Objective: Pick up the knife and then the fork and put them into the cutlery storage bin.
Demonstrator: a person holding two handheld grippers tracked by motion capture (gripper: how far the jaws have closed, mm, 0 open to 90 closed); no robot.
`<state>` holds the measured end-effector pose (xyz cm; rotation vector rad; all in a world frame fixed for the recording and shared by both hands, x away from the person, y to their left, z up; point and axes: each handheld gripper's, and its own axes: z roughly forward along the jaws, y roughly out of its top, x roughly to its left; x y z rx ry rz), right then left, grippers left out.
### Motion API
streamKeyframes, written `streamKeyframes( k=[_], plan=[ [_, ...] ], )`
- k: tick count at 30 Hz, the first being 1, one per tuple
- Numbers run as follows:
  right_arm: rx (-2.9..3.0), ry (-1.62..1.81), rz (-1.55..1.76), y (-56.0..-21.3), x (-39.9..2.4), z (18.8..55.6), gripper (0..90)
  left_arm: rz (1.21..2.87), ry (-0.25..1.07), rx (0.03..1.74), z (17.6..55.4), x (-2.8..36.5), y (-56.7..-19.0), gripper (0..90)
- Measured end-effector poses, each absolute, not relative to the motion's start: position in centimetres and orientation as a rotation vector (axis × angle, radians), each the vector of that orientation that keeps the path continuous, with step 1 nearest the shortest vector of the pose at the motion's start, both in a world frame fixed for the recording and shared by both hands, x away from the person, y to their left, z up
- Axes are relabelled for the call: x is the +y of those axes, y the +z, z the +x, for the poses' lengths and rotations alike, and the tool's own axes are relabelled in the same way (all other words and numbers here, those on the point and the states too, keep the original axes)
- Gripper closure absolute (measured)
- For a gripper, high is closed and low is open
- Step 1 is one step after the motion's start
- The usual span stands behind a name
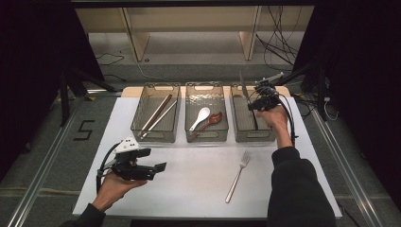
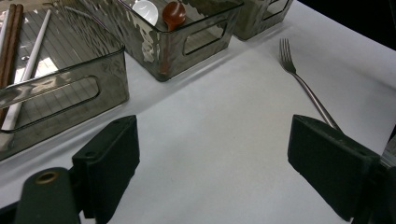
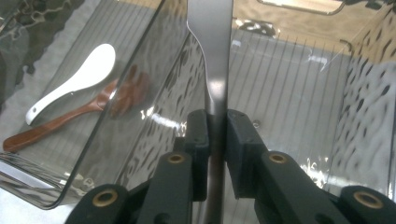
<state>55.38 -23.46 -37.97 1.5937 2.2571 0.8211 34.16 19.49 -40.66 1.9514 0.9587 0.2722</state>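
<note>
My right gripper (image 1: 254, 105) (image 3: 216, 126) hangs over the right-hand clear bin (image 1: 255, 138) and is shut on a metal table knife (image 1: 243, 87) (image 3: 210, 46). The blade points toward the far end of that bin (image 3: 299, 70), and the handle runs back between the pads. Near the table's front left, my left gripper (image 1: 161, 166) (image 2: 212, 154) stands open just above the white surface, with nothing between its fingers. A steel fork (image 1: 238, 177) (image 2: 303, 84) lies loose on the table, in front of the bins and to the right of the left gripper.
The middle bin (image 1: 206, 137) holds a white spoon (image 1: 201, 117) (image 3: 74, 84) and a brown spoon (image 1: 210, 120) (image 3: 60, 121). The left bin (image 1: 153, 138) holds chopsticks (image 1: 158, 116) (image 2: 11, 56). Cables and shelving lie beyond the table's far edge.
</note>
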Motion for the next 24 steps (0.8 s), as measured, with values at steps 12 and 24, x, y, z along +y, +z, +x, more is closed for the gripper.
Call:
streamKeyframes(
  k=[12,24],
  plan=[
    [2.277,0.783,1.654,-39.7,-23.3,55.2,79.8,1.957,0.269,0.949,34.1,19.5,-40.6,16.3],
    [2.299,0.731,1.645,-39.5,-23.6,54.8,58.1,1.959,0.266,0.952,34.1,19.4,-40.6,16.3]
  ],
)
